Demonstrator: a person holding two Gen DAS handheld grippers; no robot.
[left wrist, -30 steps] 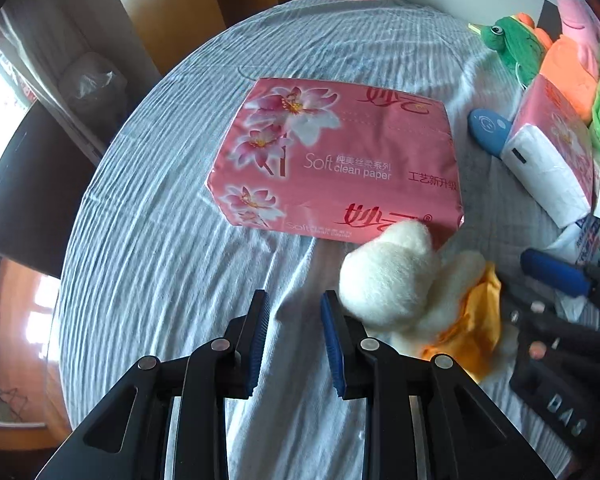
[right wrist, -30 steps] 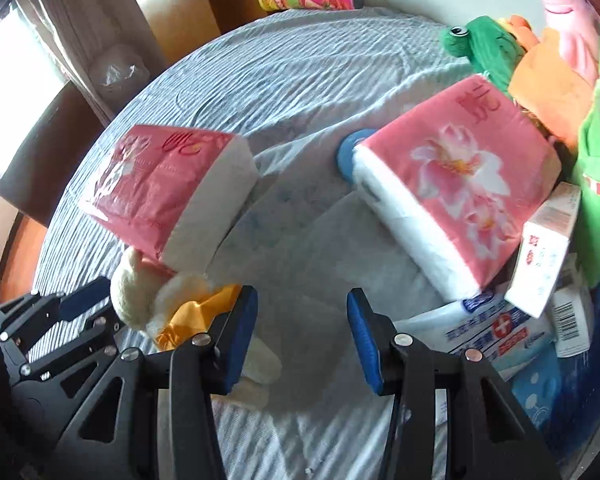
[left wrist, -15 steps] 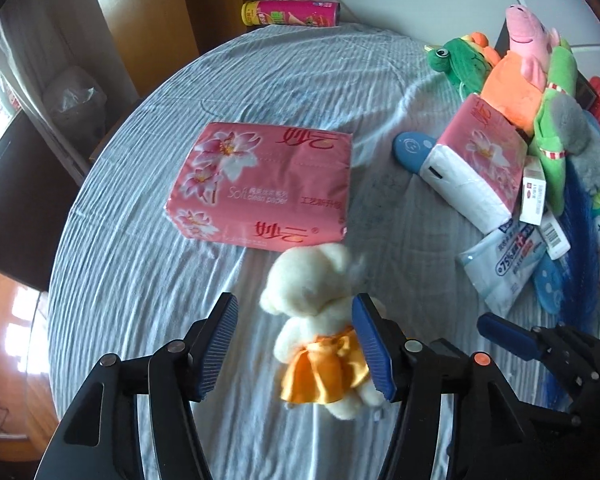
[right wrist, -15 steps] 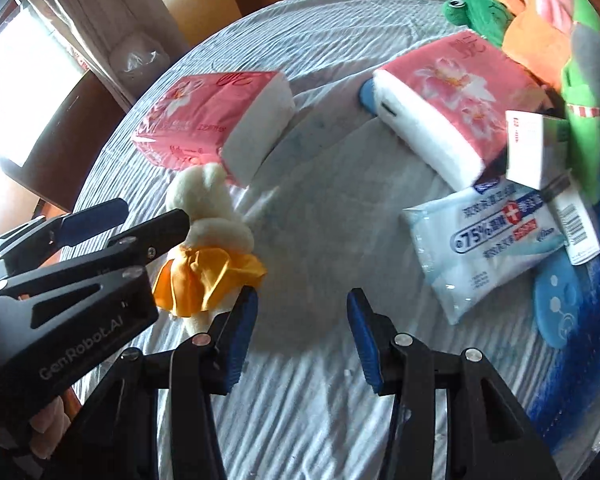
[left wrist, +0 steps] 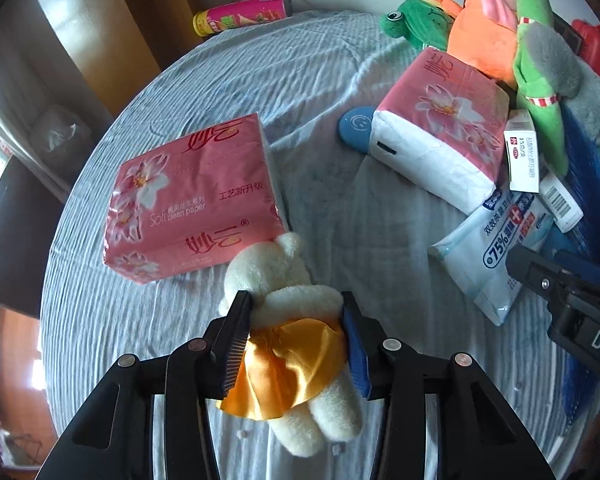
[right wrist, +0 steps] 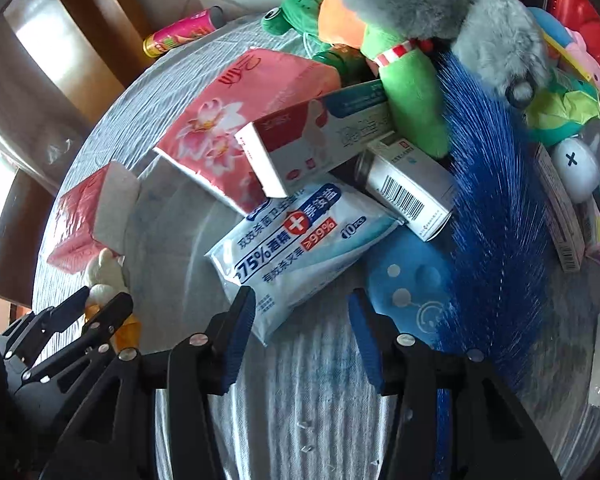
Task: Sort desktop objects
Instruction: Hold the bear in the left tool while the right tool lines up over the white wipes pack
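Plush bear (left wrist: 288, 304) now pinched by left gripper (left wrist: 296, 334), earlier merely straddled; right gripper (right wrist: 302, 334) spread, empty; sorting underway.

- teddy bear (left wrist: 284, 280): cream, orange skirt
- tissue pack (left wrist: 192, 200): pink with white flowers (red lettering)
- tablecloth (left wrist: 300, 80): pale blue, ribbed
- wipes packet (right wrist: 300, 240): white and blue
- frog toy (left wrist: 416, 20): green

Cream plush bear (left wrist: 284, 300) in orange satin skirt, lying on the desk near its front edge, head touching a flat pink tissue pack (left wrist: 188, 204), body between jaws
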